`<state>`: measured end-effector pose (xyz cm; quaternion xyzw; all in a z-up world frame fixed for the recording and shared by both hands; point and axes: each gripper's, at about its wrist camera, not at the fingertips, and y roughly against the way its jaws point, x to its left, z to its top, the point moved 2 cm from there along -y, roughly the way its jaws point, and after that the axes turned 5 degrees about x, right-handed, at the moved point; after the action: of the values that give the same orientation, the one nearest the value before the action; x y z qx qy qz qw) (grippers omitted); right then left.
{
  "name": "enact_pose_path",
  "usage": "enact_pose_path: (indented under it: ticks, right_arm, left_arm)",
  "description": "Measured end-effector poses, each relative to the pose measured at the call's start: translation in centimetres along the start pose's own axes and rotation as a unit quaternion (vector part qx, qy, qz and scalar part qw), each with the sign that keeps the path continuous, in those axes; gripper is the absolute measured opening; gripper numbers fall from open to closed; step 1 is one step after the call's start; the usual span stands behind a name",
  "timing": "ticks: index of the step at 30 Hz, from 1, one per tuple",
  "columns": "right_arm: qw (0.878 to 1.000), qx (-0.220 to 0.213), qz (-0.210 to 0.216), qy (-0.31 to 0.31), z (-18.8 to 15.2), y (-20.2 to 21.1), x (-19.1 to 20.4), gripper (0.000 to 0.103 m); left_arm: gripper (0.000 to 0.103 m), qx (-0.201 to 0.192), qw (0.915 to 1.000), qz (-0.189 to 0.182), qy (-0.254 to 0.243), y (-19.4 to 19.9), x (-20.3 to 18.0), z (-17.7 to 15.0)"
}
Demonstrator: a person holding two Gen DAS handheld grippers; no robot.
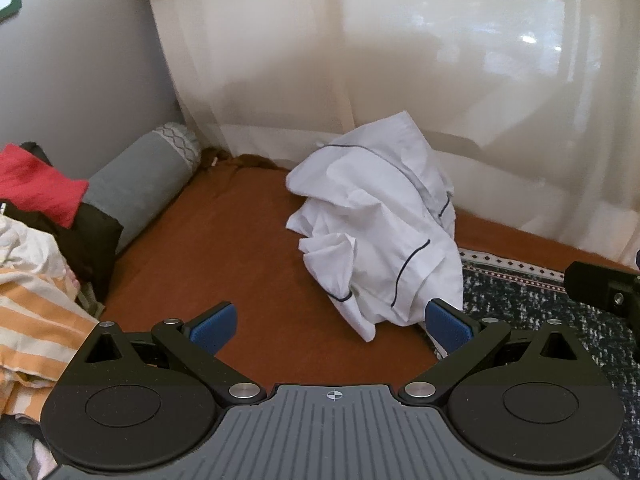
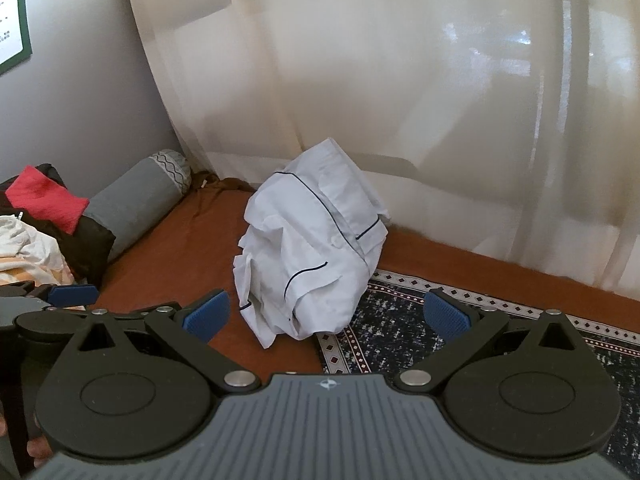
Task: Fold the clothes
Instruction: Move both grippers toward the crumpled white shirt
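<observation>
A crumpled white shirt with dark piping [image 1: 380, 232] lies in a heap on the rust-brown sheet [image 1: 224, 248], partly over a patterned rug edge. It also shows in the right wrist view [image 2: 312, 256]. My left gripper [image 1: 330, 328] is open and empty, just short of the shirt's near edge. My right gripper [image 2: 326, 316] is open and empty, in front of the shirt. The left gripper's blue pad [image 2: 74, 295] shows at the left of the right wrist view.
A pile of clothes [image 1: 36, 240], red, black, white and orange-striped, lies at the left beside a grey bolster [image 1: 144, 184]. A dark patterned rug [image 2: 440, 344] covers the right. Sheer curtains [image 1: 400, 80] hang behind.
</observation>
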<state>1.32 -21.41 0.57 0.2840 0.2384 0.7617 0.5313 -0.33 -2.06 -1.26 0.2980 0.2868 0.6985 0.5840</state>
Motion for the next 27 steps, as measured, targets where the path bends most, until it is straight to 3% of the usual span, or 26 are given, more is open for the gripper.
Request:
enact_pose_path:
  ticks: [16, 27]
  right_arm:
    - [1.000, 0.013, 0.020, 0.012, 0.0, -1.3, 0.1, 0.103]
    - [0.999, 0.035, -0.016, 0.007, 1.2, -5.6, 1.8, 0.103]
  left_arm:
    - [0.103, 0.017, 0.9996, 0.019, 0.014, -0.9, 0.8, 0.1]
    - [0.103, 0.034, 0.9992, -0.018, -0.007, -7.3, 3.0, 2.4]
